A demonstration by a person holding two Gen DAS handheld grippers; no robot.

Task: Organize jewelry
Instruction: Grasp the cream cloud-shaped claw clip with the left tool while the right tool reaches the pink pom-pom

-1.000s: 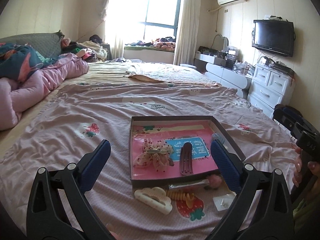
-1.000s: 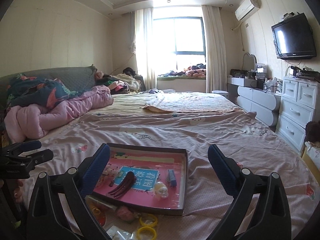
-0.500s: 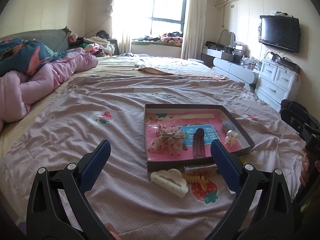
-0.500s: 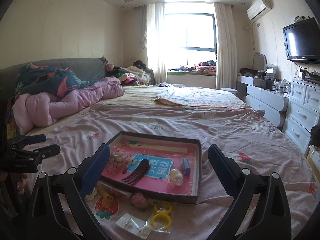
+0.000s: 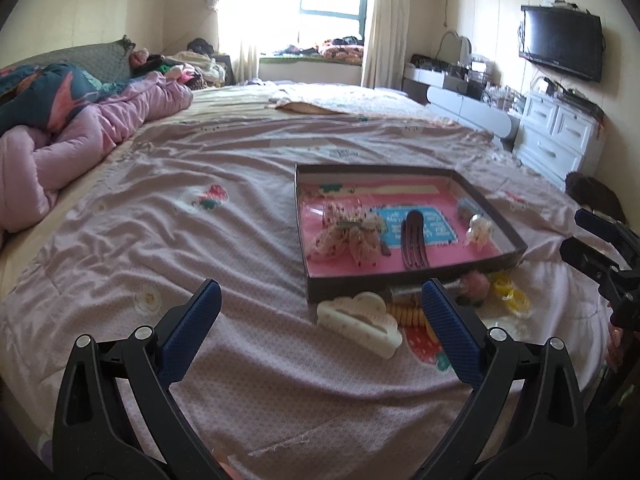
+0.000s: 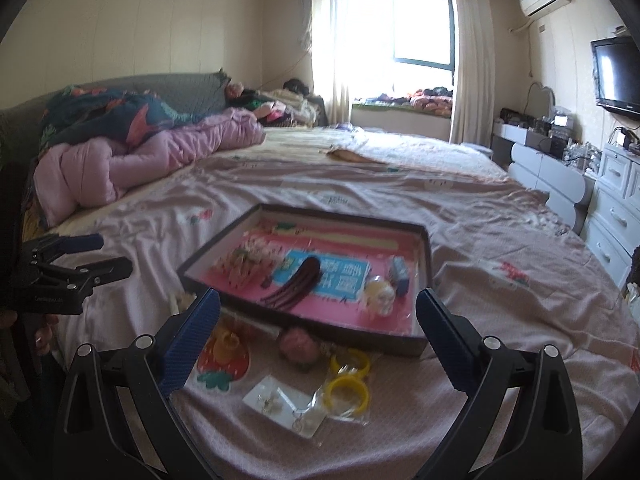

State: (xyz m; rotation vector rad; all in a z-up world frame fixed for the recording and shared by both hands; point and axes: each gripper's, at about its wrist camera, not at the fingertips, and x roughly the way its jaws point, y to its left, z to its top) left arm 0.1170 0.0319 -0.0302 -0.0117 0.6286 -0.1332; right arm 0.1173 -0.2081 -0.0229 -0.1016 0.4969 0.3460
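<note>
Left wrist view: left gripper [image 5: 320,330] wide, empty, hovering over bed [image 5: 160,240]. Tray [image 5: 516,245] ahead holds bow clip [image 5: 348,236] and dark comb [image 5: 414,240]; white claw clip [image 5: 360,322] sits just outside tray's near edge, likely next pick.

Right wrist view: right gripper [image 6: 318,344] wide, empty. Pink flower [image 6: 298,346], yellow rings [image 6: 348,378] and earring card [image 6: 284,404] lie before tray's near wall, unsorted.

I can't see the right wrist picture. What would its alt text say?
A shallow pink-lined tray sits on a pink bedspread, holding a dark hair clip, a floral bow and small trinkets. The open right gripper hovers over loose pieces in front of it: yellow rings, a pink flower and a card of earrings.
</note>
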